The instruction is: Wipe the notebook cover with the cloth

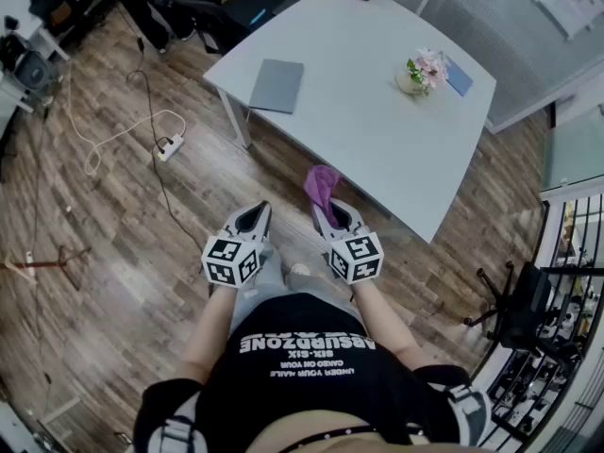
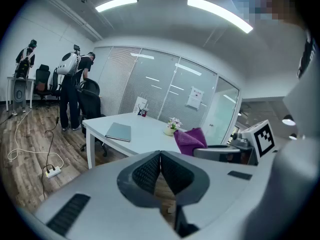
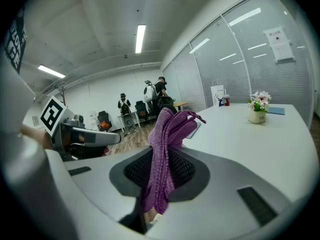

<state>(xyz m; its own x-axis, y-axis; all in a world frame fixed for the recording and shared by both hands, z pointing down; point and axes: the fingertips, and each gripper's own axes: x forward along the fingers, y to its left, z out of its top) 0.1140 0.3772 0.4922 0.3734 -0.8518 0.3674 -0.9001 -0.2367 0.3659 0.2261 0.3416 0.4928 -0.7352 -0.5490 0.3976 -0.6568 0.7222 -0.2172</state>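
Cloth (image 3: 172, 126) in R tool (image 3: 161, 156); notebook (image 1: 276, 85) apart

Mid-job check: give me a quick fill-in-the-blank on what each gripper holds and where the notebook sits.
The right gripper is shut on a cloth coloured ____.
The left gripper has its fingers together and holds ____.
The closed grey notebook lies on the ____ table.
Missing words: purple; nothing; white.
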